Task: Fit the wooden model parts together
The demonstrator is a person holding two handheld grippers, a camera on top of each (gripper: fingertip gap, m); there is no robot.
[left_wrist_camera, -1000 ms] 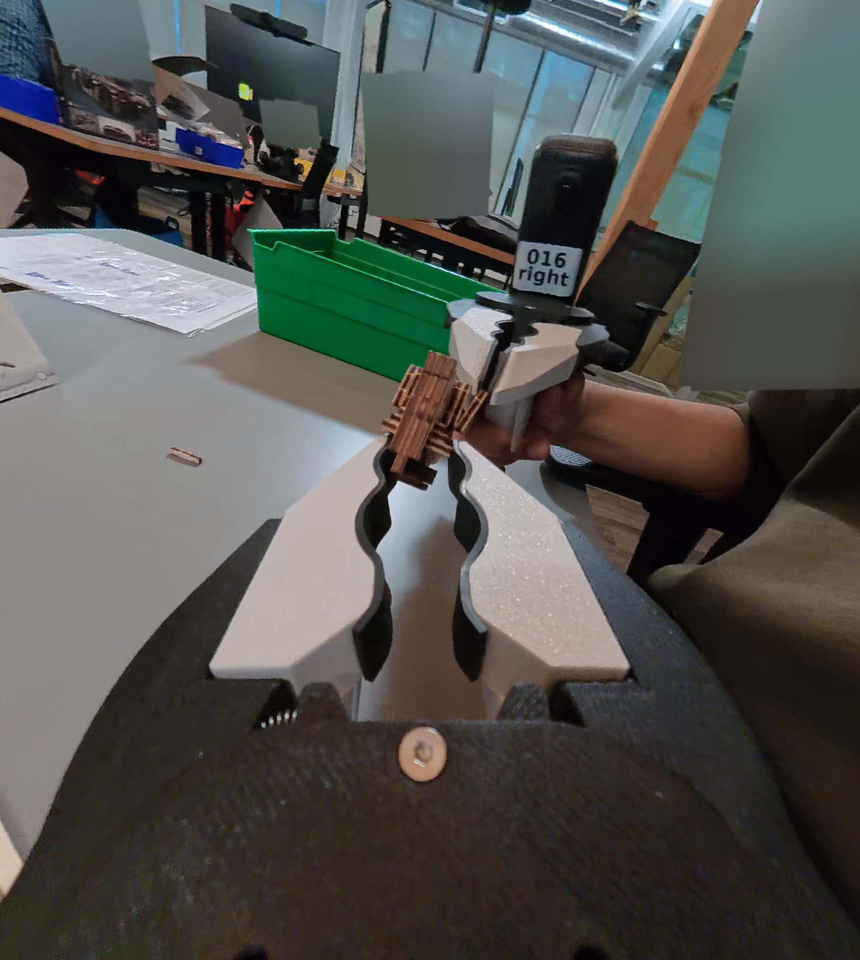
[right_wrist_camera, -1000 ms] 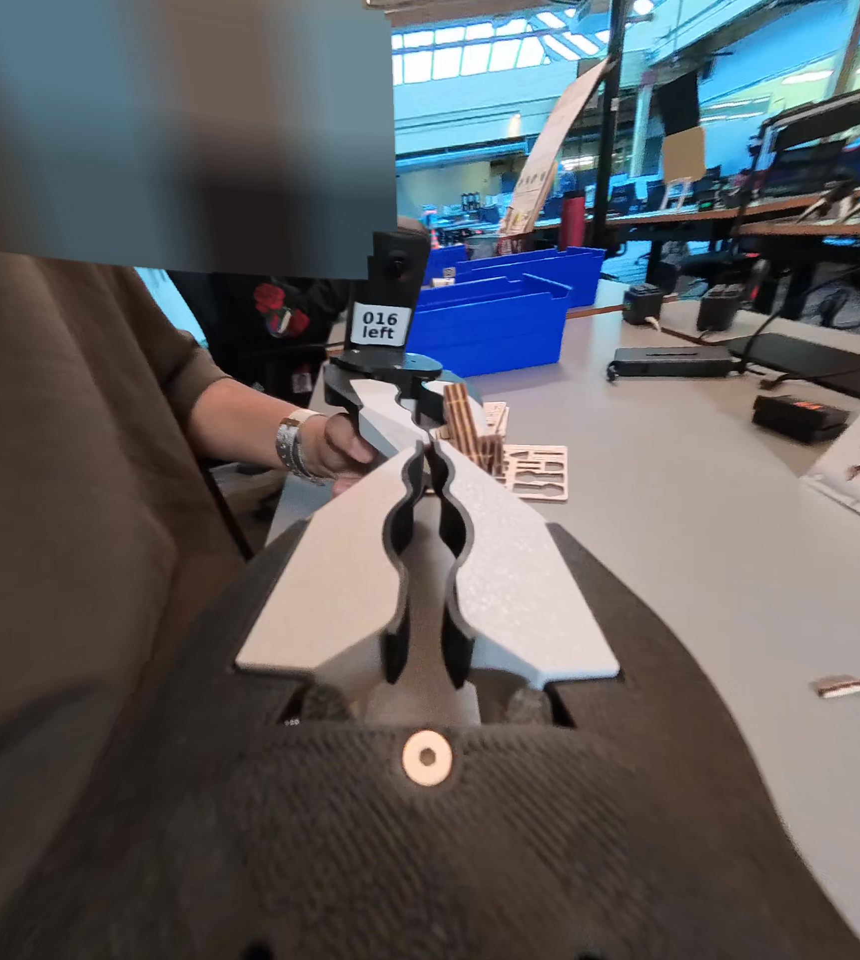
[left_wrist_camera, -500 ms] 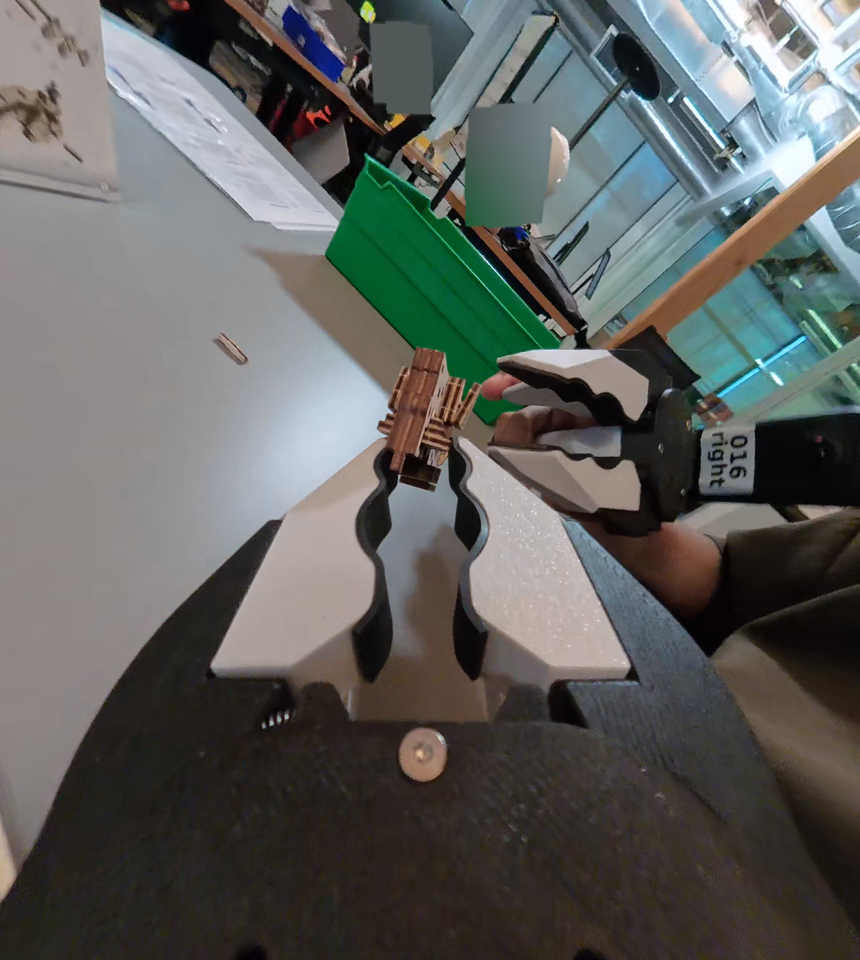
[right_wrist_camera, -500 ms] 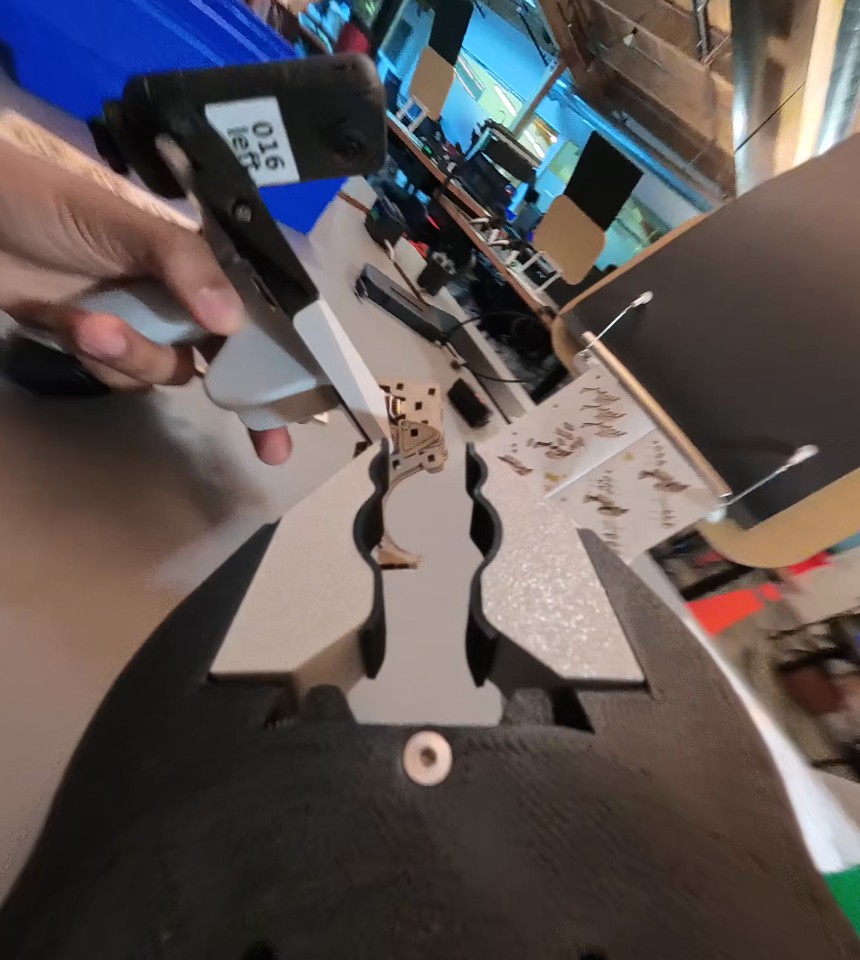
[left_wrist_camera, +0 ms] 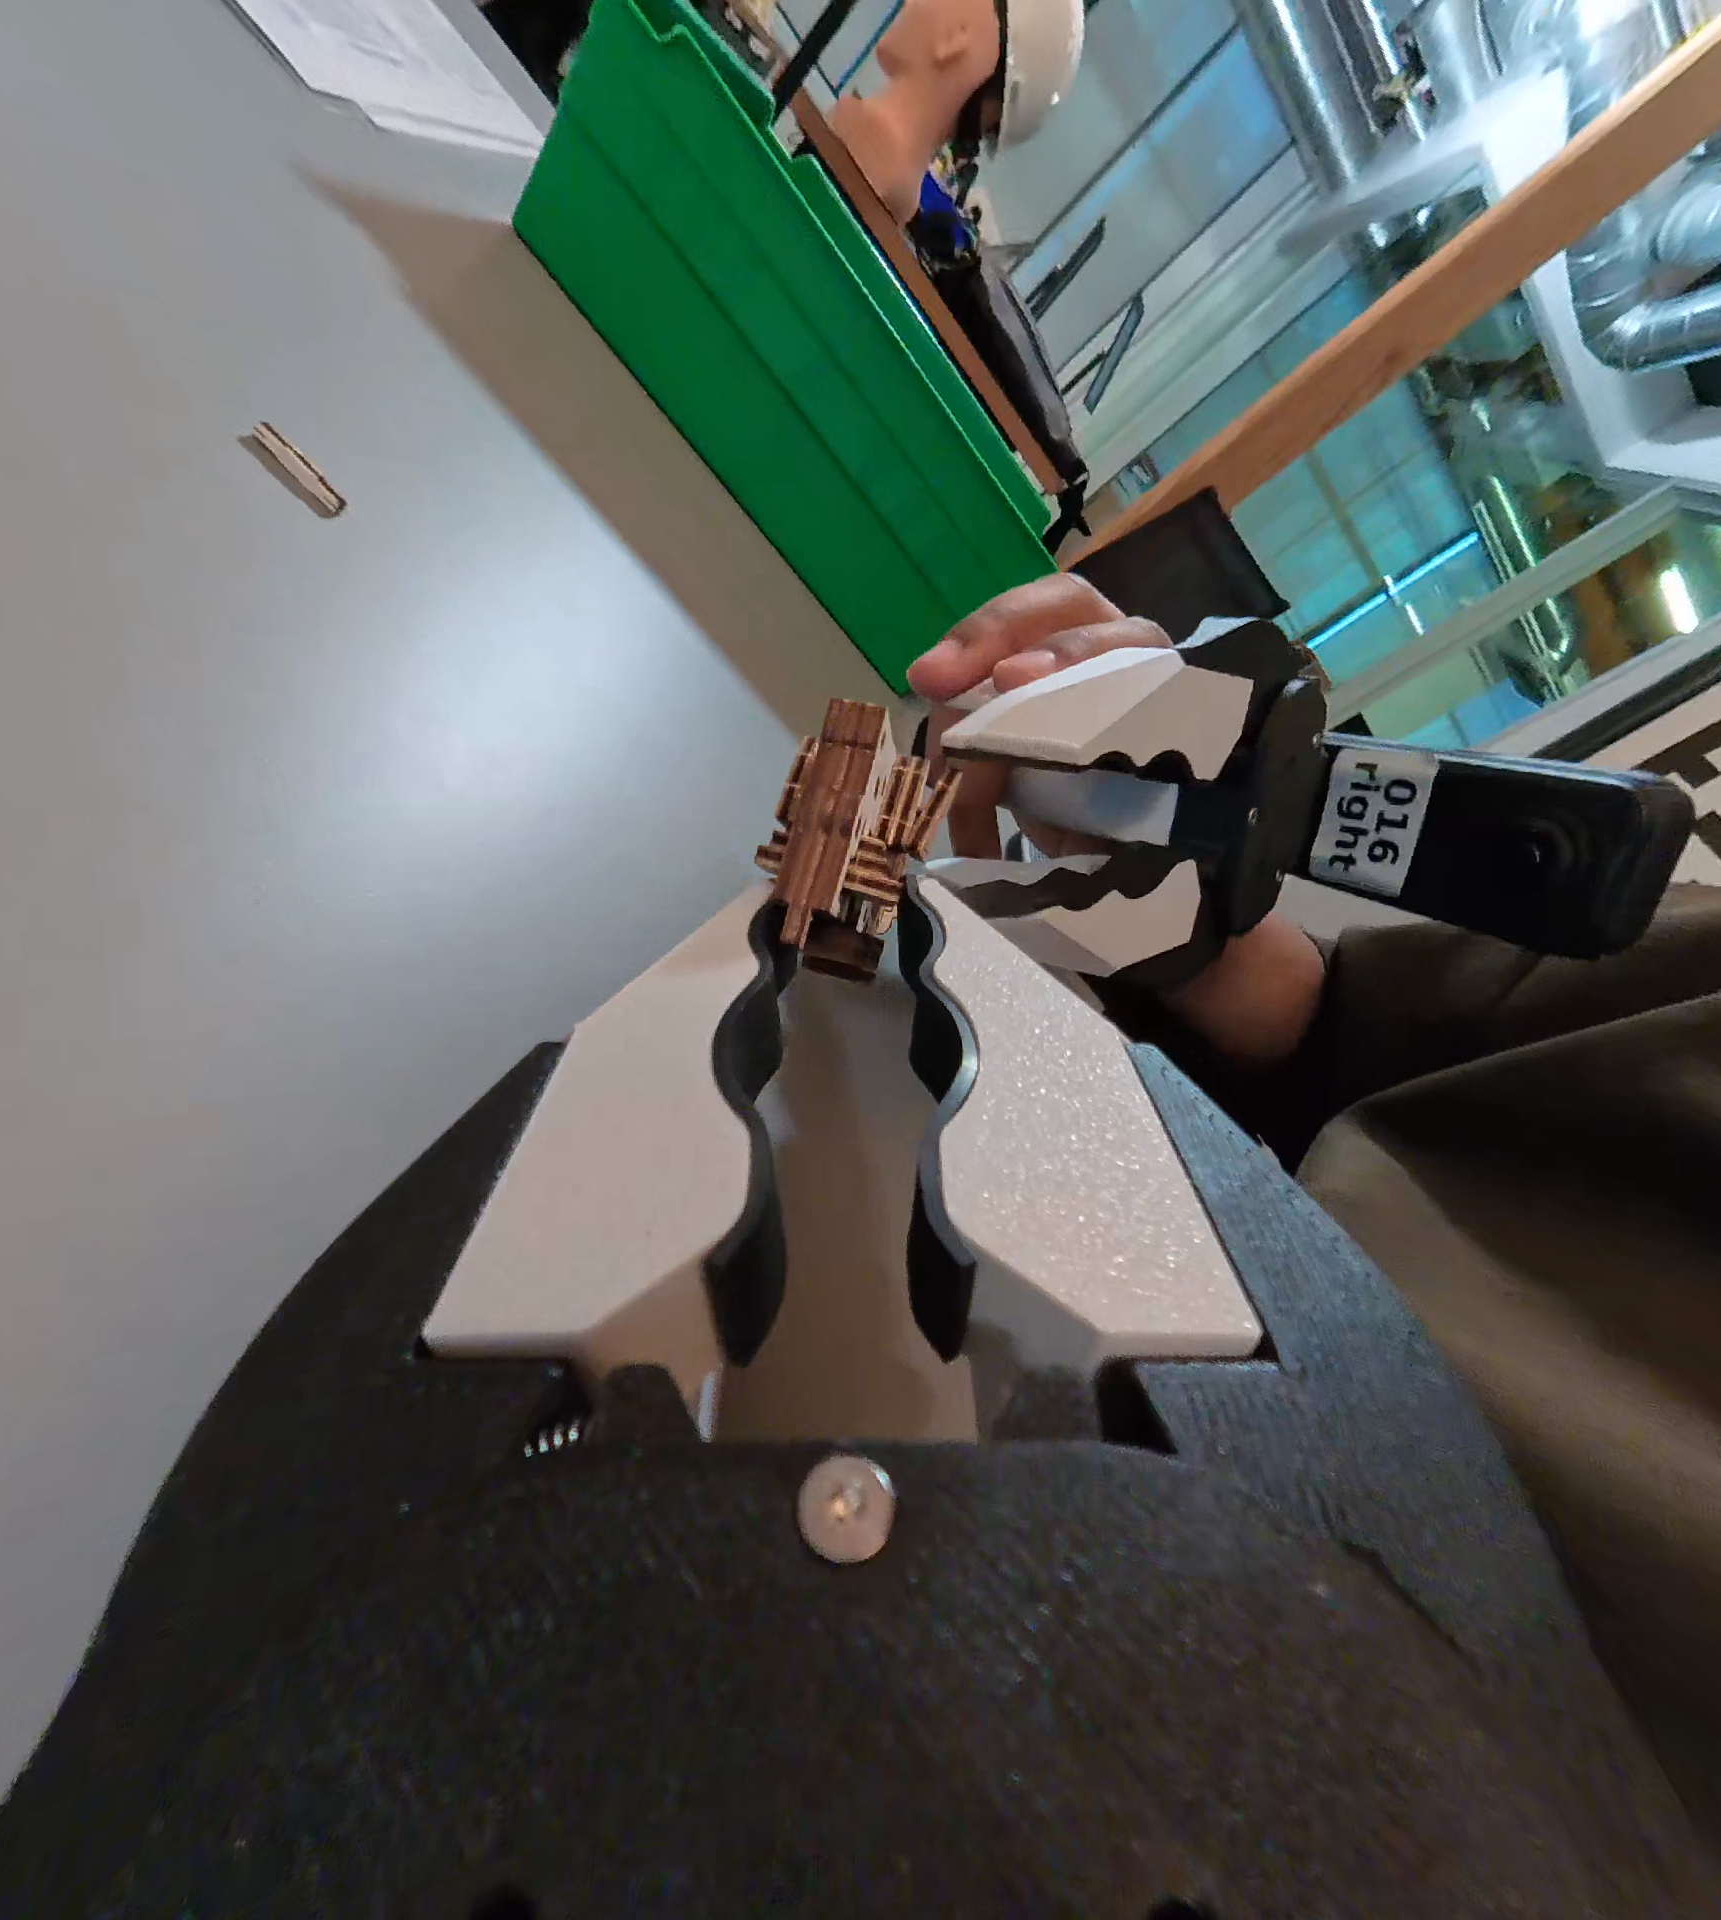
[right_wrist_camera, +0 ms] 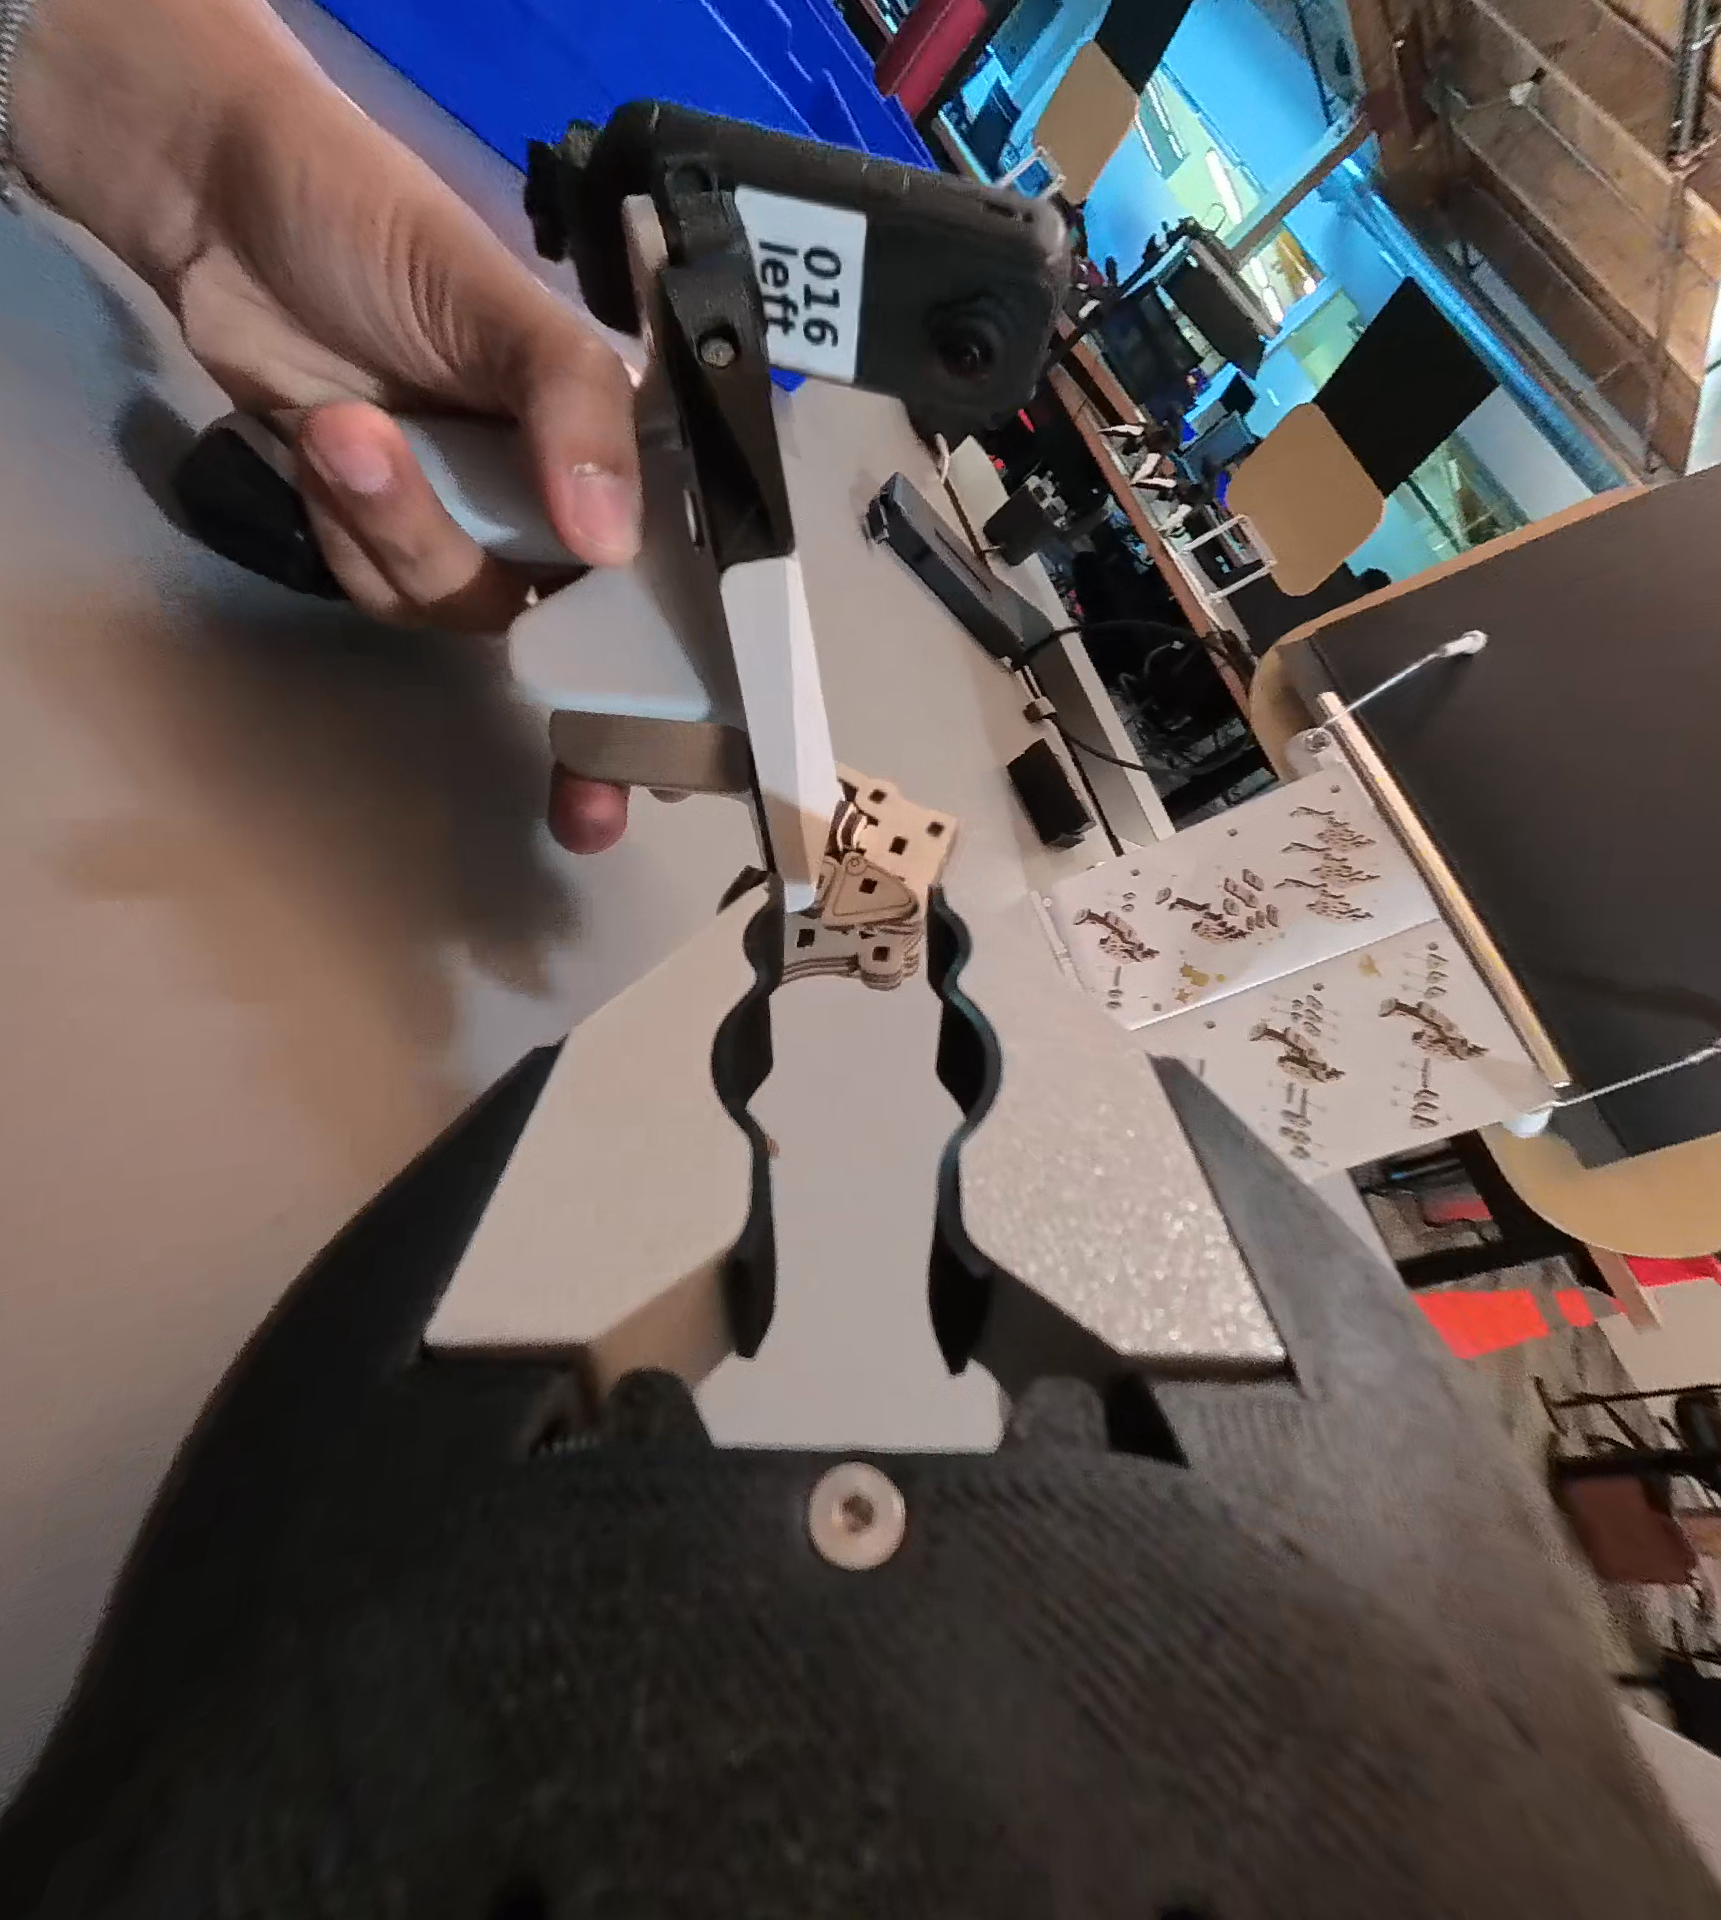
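Observation:
A small brown wooden model [left_wrist_camera: 840,842] of layered laser-cut pieces is pinched at the tips of my left gripper [left_wrist_camera: 840,920], which is shut on it and holds it above the grey table [left_wrist_camera: 212,831]. My right gripper [left_wrist_camera: 934,810] comes in from the right with its jaws apart, its tips at the model's right side. In the right wrist view the model [right_wrist_camera: 877,883] sits between the tips of my open right gripper [right_wrist_camera: 845,920], with a left gripper finger [right_wrist_camera: 783,717] reaching down onto it from above. Whether the right fingertips touch the wood I cannot tell.
A green bin [left_wrist_camera: 783,312] stands at the far table edge. A small loose wooden piece [left_wrist_camera: 295,483] lies on the table to the left. A sheet with part pictures [right_wrist_camera: 1251,935] is clipped to a board at the right, and black devices [right_wrist_camera: 949,561] lie behind. The tips of both grippers are at nearly the same place.
Both grippers have rolled sideways. My right gripper has opened and now has its tips around the model's side. My left gripper still holds the model.

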